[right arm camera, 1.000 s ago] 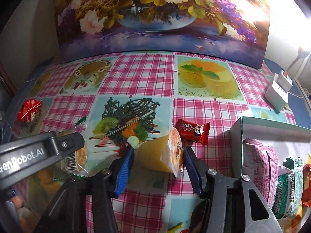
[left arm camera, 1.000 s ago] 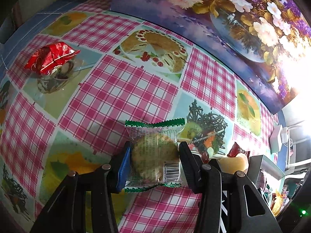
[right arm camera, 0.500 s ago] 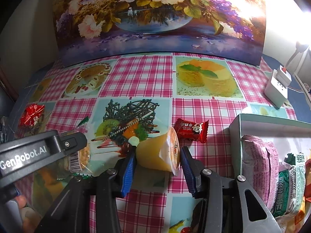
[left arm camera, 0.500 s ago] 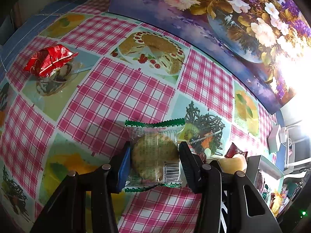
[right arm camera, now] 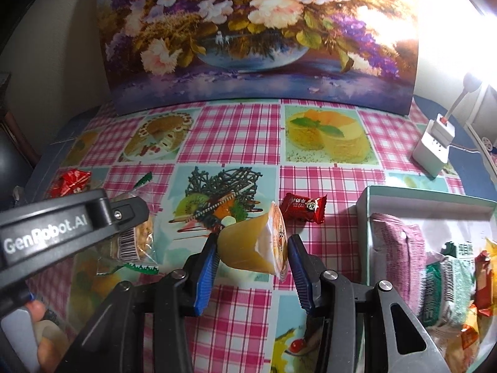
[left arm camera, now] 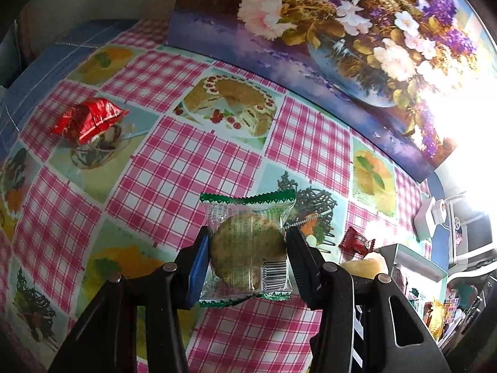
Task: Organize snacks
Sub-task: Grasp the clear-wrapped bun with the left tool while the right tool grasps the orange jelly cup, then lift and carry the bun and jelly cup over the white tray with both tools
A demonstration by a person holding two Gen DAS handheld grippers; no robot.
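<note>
Clear green-edged cracker packet (left arm camera: 248, 248) clamped in left tongs (left arm camera: 247, 248), yellow jelly cup (right arm camera: 251, 245) clamped sideways in right tongs (right arm camera: 251, 267).

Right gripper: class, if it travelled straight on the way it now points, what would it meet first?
Probably the small red candy, just beyond the jelly cup held by the right gripper; depth is unclear, so it might pass above it.

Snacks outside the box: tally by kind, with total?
Cracker pack, held in the left hand-held gripper: 1
Jelly cup, held in the right hand-held gripper: 1
Small red candy on the tablecloth: 1
Red foil packet on the tablecloth: 1
Total: 4
</note>
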